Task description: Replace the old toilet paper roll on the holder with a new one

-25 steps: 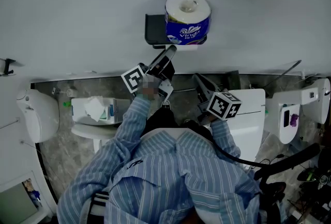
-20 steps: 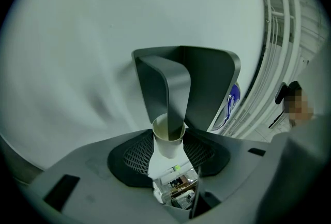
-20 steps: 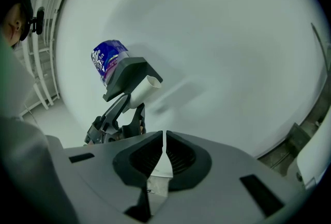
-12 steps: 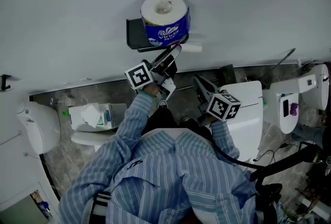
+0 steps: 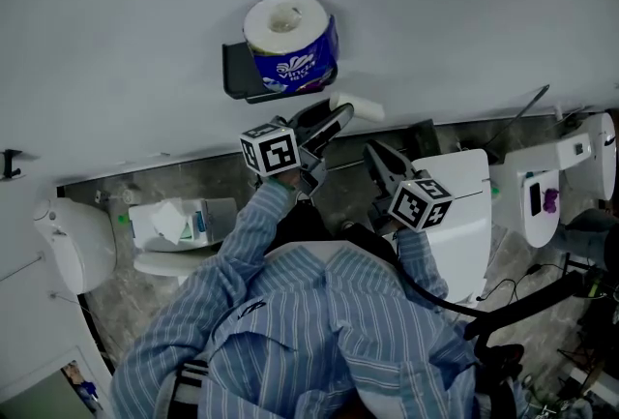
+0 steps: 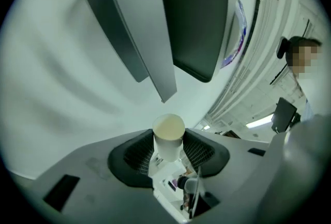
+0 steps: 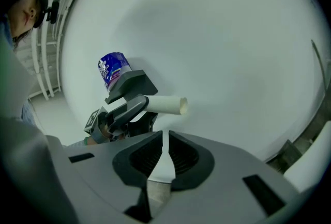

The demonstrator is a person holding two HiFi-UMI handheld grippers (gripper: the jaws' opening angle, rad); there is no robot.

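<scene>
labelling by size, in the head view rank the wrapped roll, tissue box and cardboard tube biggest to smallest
1. wrapped roll
2. tissue box, not far behind; it sits farther from the camera, so true size is unsure
3. cardboard tube, its near end hidden in the left gripper

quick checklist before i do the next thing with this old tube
1. Tube gripped by left gripper: ok, jaws clamp it.
2. Tube off the holder: ok, it hangs free beside it.
3. New roll at hand: ok, wrapped, standing on the holder.
4. Right gripper ready for the roll: not ok, shut.
5. Spot to drop the tube: cannot tell, no bin seen.
</scene>
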